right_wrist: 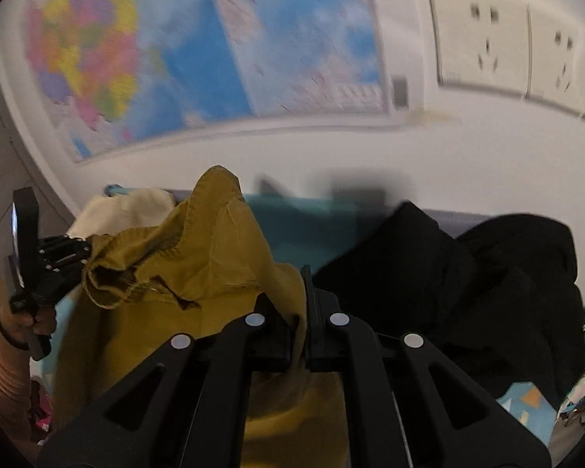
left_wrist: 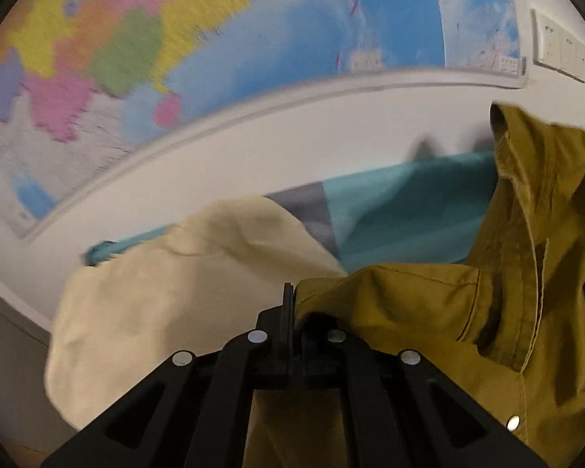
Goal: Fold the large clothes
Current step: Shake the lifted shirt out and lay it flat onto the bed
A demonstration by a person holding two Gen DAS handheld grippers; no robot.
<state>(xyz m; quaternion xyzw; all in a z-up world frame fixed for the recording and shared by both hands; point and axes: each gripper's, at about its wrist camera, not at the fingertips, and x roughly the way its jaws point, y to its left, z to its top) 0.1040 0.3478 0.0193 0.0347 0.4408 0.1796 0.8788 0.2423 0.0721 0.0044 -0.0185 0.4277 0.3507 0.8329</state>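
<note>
Between both clamped claws, the mustard shirt (right_wrist: 199,257) hangs bunched and creased.

The shirt (left_wrist: 429,312) is mustard yellow with matching stitching and a silvery snap. Beside it lies a pale cream garment (left_wrist: 167,292), and a black garment (right_wrist: 468,280) sits at the right. The cloth (left_wrist: 409,210) behind them is teal with a grey patch. The wall map (left_wrist: 175,39) shows blue sea and yellow, green, pink, orange and purple lands. The sockets (right_wrist: 487,46) are white. Both hand-held grippers are black, the left (left_wrist: 292,312) and the right (right_wrist: 306,312).
</note>
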